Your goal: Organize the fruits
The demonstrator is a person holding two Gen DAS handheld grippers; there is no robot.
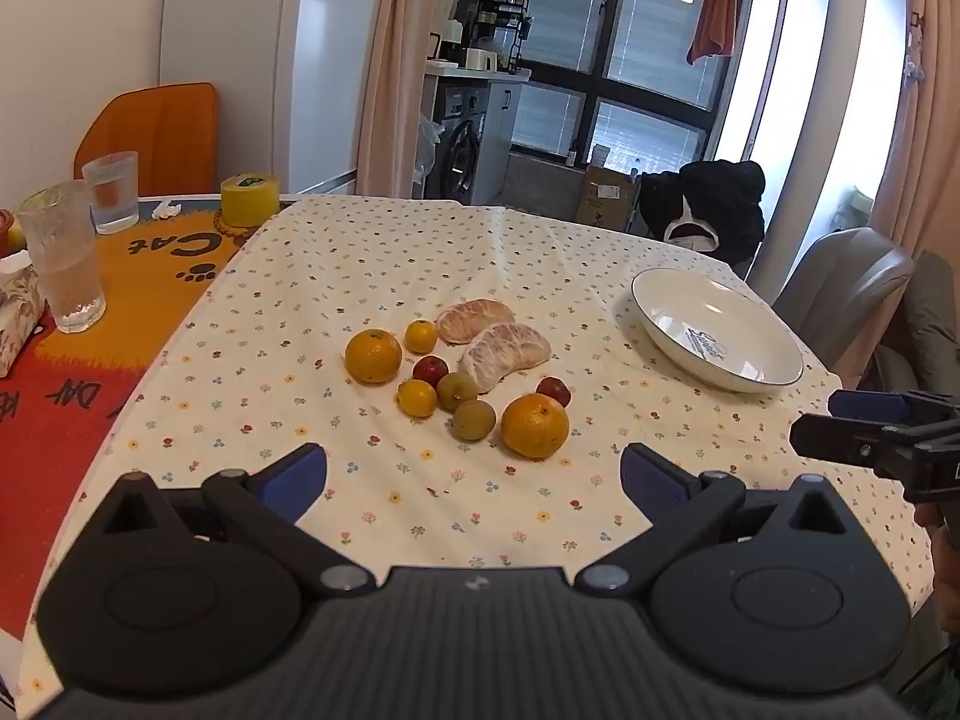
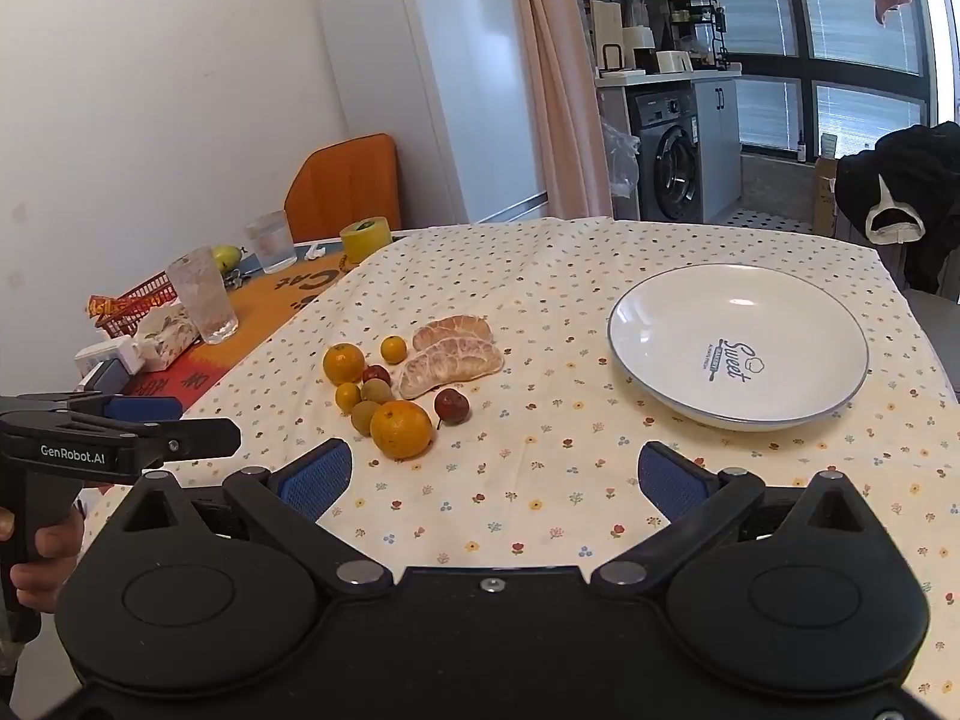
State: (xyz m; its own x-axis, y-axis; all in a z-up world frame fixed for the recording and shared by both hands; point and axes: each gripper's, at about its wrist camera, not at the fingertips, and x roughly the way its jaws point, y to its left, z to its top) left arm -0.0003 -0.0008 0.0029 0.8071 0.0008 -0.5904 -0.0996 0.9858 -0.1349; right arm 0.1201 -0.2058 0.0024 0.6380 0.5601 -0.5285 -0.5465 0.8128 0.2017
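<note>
left gripper (image 1: 474,483) spread wide, blue pads (image 1: 297,480) far apart, gripping nothing, levelled forward. right gripper (image 2: 495,480) likewise agape and empty, fingers (image 2: 666,483) splayed. alongside each other, close, both raised. bare hand (image 2: 42,552) wrapped round the left handle.

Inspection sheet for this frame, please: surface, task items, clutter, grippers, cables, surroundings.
Surface: table under a floral tablecloth; an orange cat-print mat shows at its left.
Job's things: fruit cluster on the cloth: two large oranges, three small oranges, two red fruits, two greenish fruits, two peeled citrus pieces. White plate empty, apart from the fruit.
Clutter: two glasses, yellow tape roll, tissue pack, red basket.
Grippers: left gripper open, holding nothing; right gripper open, holding nothing.
Cables: nothing seen.
Surroundings: fridge, washing machine, curtains, windows, chairs.
</note>
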